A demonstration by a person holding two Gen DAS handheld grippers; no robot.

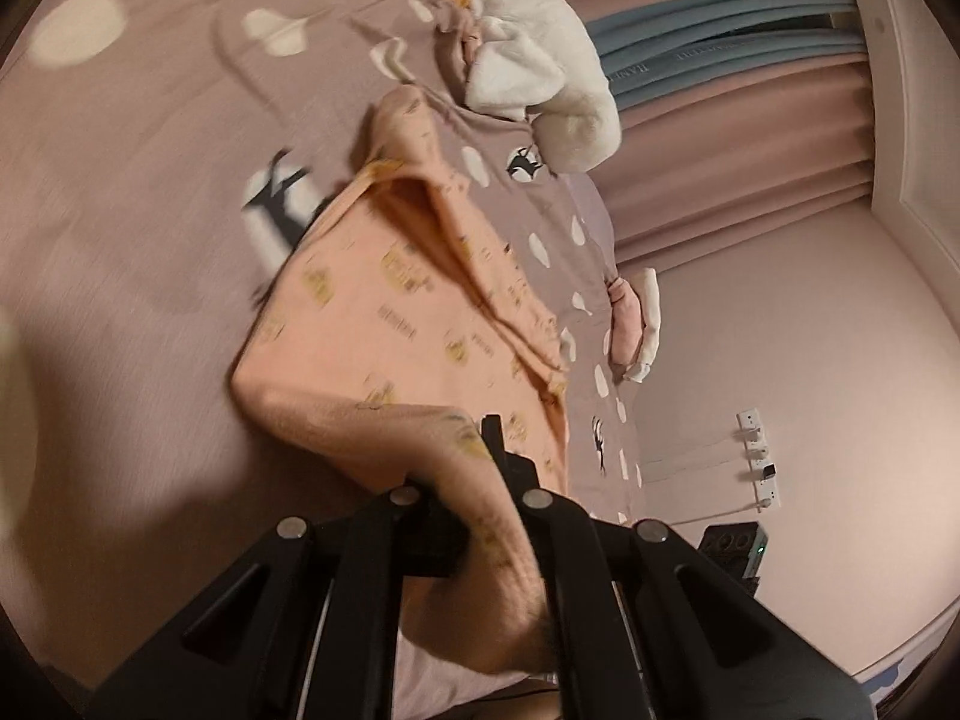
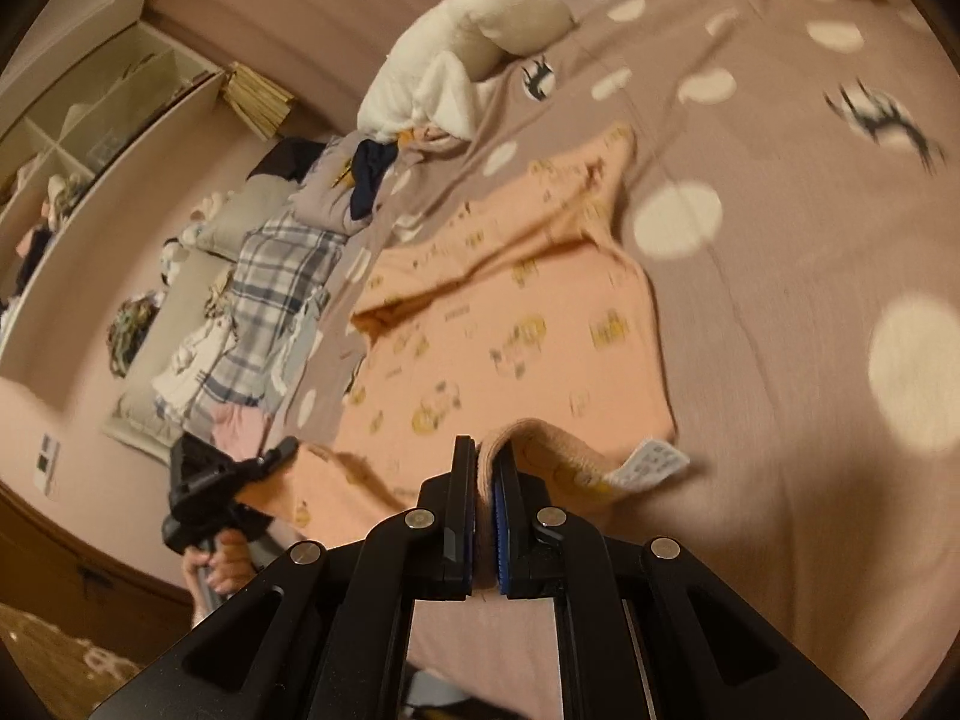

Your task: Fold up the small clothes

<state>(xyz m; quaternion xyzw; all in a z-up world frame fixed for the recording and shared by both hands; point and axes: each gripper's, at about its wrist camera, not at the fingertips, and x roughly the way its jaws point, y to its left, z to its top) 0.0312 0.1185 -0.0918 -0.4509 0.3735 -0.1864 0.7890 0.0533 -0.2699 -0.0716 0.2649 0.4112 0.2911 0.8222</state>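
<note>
1. The peach printed garment [image 2: 498,324] lies on the bed [image 2: 780,240], over the dotted mauve cover, its near hem raised off the cover.
2. The right tongs [image 2: 485,468] are clamped narrow on the hem beside the white care label [image 2: 651,461]; the left tongs [image 1: 480,450] are likewise pinched shut on the hem's other corner, with cloth draped over them.
3. The step in hand looks like carrying the near hem over toward the far edge.
4. To do it well, I would keep both corners level and the hem taut between them, so the fold line runs straight.
5. Lay the hem down squarely on the far part before letting go; the loose ridge of cloth near the middle could trap a crease.
6. Writing: the garment's print includes small words, too blurred to read. The care label's text is illegible. Lettering on the blue-grey curtain [image 1: 720,54] cannot be made out.
</note>
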